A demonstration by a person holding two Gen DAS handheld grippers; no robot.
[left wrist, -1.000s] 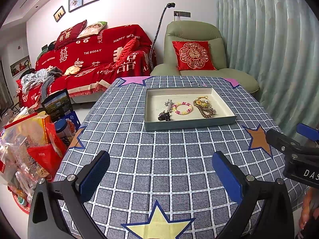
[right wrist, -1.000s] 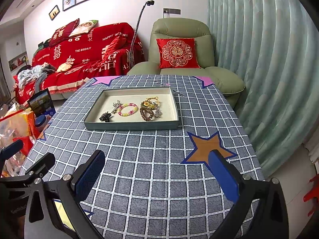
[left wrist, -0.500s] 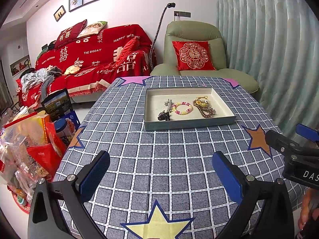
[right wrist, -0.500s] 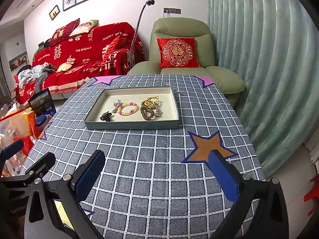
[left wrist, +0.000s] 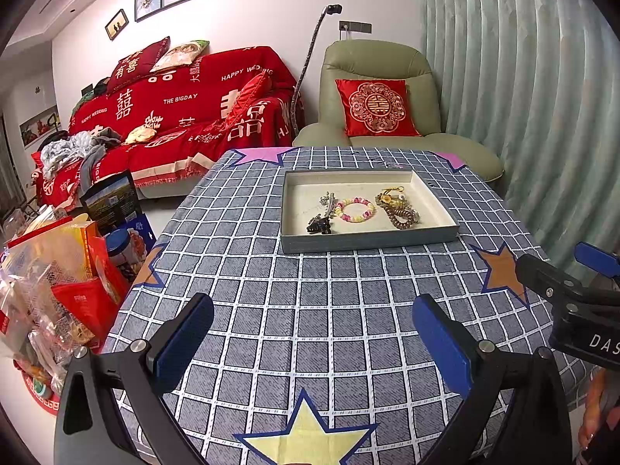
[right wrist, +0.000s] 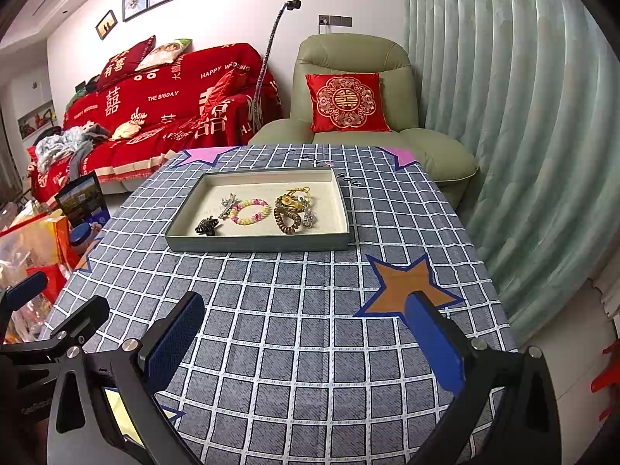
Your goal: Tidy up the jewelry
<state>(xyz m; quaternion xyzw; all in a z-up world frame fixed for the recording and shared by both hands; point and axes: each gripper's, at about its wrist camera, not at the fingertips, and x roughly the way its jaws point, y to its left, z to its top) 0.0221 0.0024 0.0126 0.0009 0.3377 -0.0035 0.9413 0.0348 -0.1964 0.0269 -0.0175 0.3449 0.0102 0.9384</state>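
Observation:
A shallow grey tray [left wrist: 368,241] [right wrist: 259,244] sits on the far half of the checked table. Inside lie a black hair claw [left wrist: 319,226] [right wrist: 207,226], a silver clip [left wrist: 328,202] [right wrist: 228,205], a pink and yellow bead bracelet [left wrist: 355,209] [right wrist: 250,211], a brown coil hair tie [left wrist: 399,219] [right wrist: 287,222] and a gold trinket [left wrist: 391,197] [right wrist: 294,198]. My left gripper [left wrist: 312,339] hovers open over the near table, well short of the tray. My right gripper [right wrist: 306,339] is open too, holding nothing, also on the near side.
The blue-grey checked tablecloth [left wrist: 310,294] has star patches. Bags of snacks [left wrist: 50,283] stand on the floor at the left. Behind the table are a red-covered sofa [left wrist: 186,116], a green armchair [left wrist: 379,89] and a curtain [right wrist: 523,116] on the right.

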